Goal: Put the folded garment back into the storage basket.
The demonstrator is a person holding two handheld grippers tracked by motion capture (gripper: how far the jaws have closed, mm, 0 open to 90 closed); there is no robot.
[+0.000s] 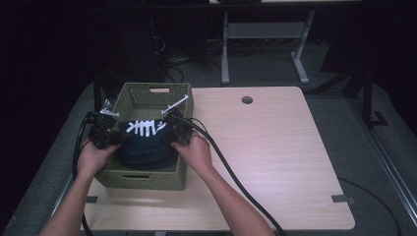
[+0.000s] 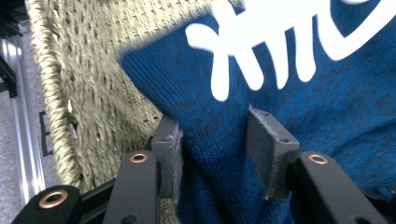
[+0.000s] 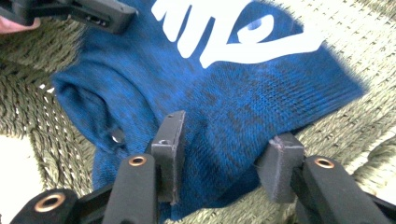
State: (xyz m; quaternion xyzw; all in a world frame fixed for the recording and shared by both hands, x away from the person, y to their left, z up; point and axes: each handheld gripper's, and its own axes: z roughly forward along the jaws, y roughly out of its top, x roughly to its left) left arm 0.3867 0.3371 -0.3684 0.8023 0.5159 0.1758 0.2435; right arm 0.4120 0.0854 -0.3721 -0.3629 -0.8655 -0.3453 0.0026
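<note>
A folded dark blue knit garment (image 1: 145, 145) with a white fishbone print lies in a woven olive basket (image 1: 147, 181) at the table's left. My left gripper (image 1: 116, 139) reaches over the basket's left rim to the garment's left edge. In the left gripper view the left gripper (image 2: 219, 144) stands open, with blue fabric (image 2: 299, 112) lying slack between the pads. My right gripper (image 1: 168, 139) is at the garment's right edge. In the right gripper view it (image 3: 224, 149) is open too, its pads on either side of a fold of the garment (image 3: 224, 88).
The basket wall (image 2: 88, 93) rises close beside the left jaws, and woven wall (image 3: 355, 42) lies behind the garment. The light wooden table (image 1: 275, 147) stretches to the right, with a cable hole (image 1: 247, 100) near its far edge. Black cables trail from both grippers.
</note>
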